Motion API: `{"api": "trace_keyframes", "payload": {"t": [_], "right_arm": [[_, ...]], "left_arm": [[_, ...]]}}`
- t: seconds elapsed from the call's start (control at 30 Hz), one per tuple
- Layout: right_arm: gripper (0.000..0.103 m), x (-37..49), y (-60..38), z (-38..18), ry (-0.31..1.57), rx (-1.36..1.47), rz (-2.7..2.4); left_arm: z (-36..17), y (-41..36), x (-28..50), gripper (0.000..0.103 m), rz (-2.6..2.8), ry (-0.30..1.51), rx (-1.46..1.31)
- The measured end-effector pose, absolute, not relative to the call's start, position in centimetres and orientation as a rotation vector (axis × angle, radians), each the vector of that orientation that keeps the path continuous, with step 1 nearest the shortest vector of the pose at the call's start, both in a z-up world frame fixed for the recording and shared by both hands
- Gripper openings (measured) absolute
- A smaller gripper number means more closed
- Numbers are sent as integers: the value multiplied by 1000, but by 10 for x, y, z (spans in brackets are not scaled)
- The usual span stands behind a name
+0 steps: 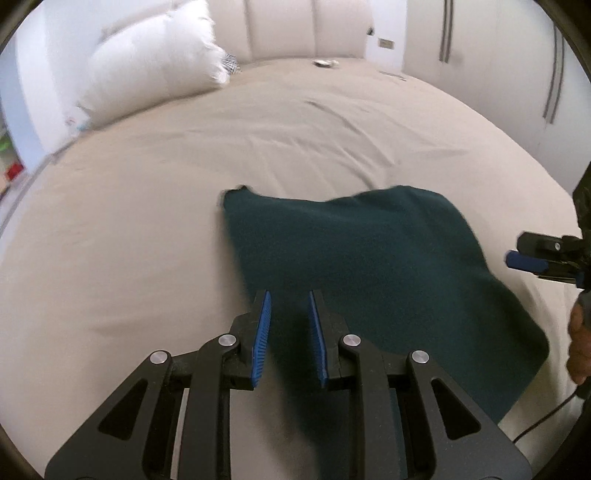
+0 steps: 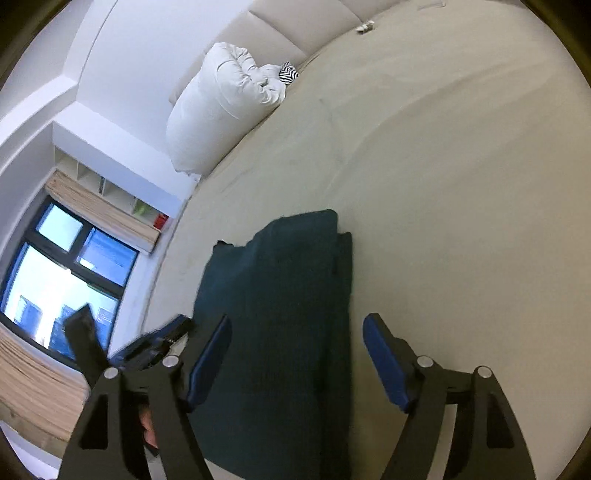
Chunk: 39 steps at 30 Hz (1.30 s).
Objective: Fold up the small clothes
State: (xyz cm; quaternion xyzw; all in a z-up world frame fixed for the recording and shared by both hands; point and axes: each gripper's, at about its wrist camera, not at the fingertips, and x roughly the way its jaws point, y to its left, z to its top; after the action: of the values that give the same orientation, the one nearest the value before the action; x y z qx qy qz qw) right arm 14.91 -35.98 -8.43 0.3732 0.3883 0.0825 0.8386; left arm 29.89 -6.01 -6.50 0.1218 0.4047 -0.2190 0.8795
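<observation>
The left gripper sits nearest the lens in its own view, its two blue ribbed pads parted by a moderate gap with nothing caught between them. Dark teal fabric fills that gap from below, so the claw hangs released above the near edge of the teal garment; whether the fingertips brush the cloth cannot be told. The garment spreads forward and to the right of this claw, lying on the beige bed sheet, with its far left corner showing a small notch. Its edges are smeared by motion blur.

Out to the right of the left claw, at the frame edge, the right gripper shows only as a blue pad and black hardware, mostly cut off, with part of a hand below it.

In the right wrist view, the right gripper is spread wide, far wider than the left, holding nothing. The teal garment runs between and ahead of its fingers as a long folded strip with a doubled layer at the far right edge. Its lower end is hidden under the claw's black linkages. To the left of this claw the left gripper appears blurred and partly blocked.

Far ahead of both claws, a white pillow leans at the padded headboard.
</observation>
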Motion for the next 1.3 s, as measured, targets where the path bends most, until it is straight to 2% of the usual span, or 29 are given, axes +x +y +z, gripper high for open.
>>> {"api": "trace_keyframes", "payload": {"t": [0.03,0.07,0.1,0.17,0.43,0.53,0.67,0.73,0.8,0.97,1.1,1.3], "right_arm": [[77,149,-359,-88,842,790,171],[77,149,-359,-91,855,793,171],[77,148,-359,-94,867,801,172],[77,152,-353,-103,902,828,196],[76,158,-344,-116,956,842,255],[66,163,-342,-119,975,865,297],[57,180,-339,-130,1009,921,304],[40,185,-343,-135,1029,957,298],[35,188,-339,-135,1048,944,293],[32,191,-329,-129,1101,903,239],[27,191,-312,-110,1116,765,190],[25,177,-273,-62,1066,582,159]], "left_arm": [[-64,-51,296,22,-445,843,232],[-65,-45,294,29,-447,853,206],[-67,-38,293,49,-452,868,173],[-75,-25,290,79,-455,903,109],[-105,-8,297,79,-656,1102,-221],[-124,-12,312,77,-713,1228,-331],[-146,-18,338,66,-761,1319,-444],[-147,-24,346,62,-757,1343,-444],[-147,-28,343,58,-745,1344,-410],[-139,-39,335,49,-709,1334,-338],[-134,-40,331,40,-709,1311,-317],[-86,-41,306,36,-693,1190,-174]]}}
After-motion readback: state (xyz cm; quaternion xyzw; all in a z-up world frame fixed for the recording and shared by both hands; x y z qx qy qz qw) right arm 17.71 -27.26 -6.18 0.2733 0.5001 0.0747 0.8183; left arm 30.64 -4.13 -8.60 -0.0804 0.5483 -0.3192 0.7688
